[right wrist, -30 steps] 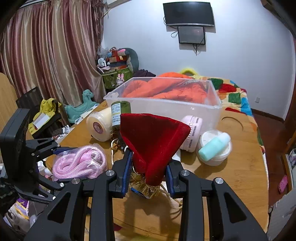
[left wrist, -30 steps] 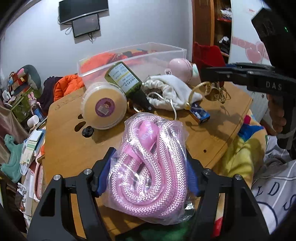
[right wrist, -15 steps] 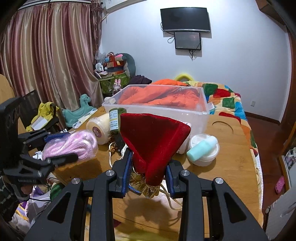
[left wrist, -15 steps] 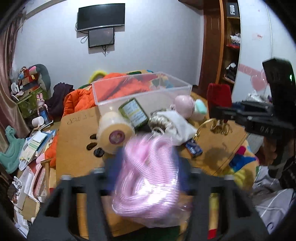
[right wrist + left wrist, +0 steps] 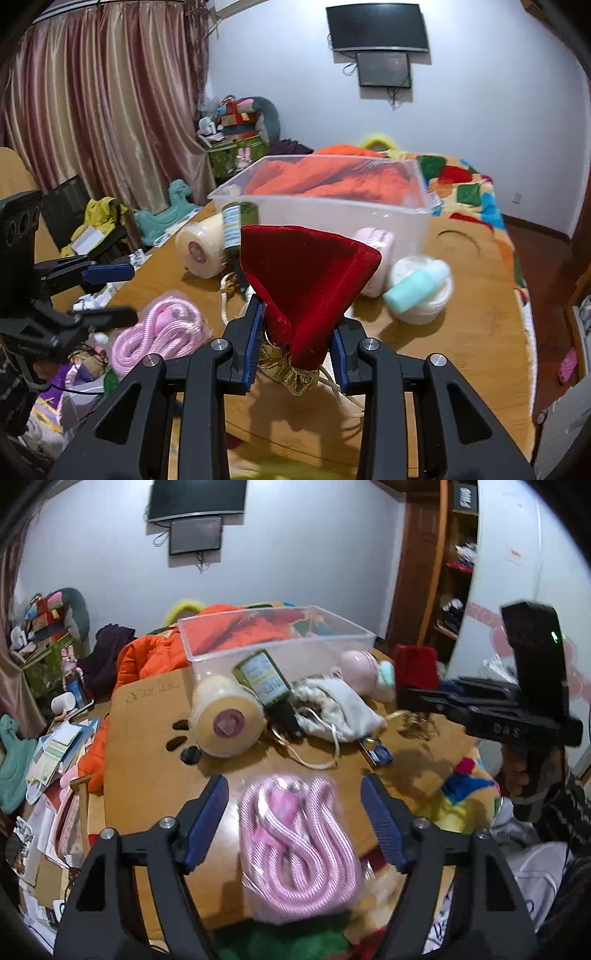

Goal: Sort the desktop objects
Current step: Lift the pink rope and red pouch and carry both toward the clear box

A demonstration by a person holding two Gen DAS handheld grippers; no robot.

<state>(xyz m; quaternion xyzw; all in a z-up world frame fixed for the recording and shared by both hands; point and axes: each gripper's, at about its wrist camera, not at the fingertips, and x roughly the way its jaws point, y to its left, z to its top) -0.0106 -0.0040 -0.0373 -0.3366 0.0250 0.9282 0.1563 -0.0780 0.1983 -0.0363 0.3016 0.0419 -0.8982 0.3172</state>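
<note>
My left gripper (image 5: 295,819) is open, its blue pads wide apart. The bagged pink rope (image 5: 299,845) lies between and below them at the near edge of the wooden table (image 5: 147,771); it also shows in the right wrist view (image 5: 162,336). My right gripper (image 5: 295,350) is shut on a red velvet pouch (image 5: 306,280) with a gold tie, held above the table. A clear plastic bin (image 5: 325,206) stands at the back of the table, also seen in the left wrist view (image 5: 277,642).
On the table lie a cream jar (image 5: 225,723), a green bottle (image 5: 266,679), a white drawstring bag (image 5: 336,705), a pink container (image 5: 373,251), a teal bottle on a white tub (image 5: 421,288) and a small blue packet (image 5: 376,751). A colourful blanket and cluttered floor surround it.
My left gripper lifted the pink rope, then opened; the rope has left the pads and now lies below them. My right gripper still holds the red pouch, a little higher.
</note>
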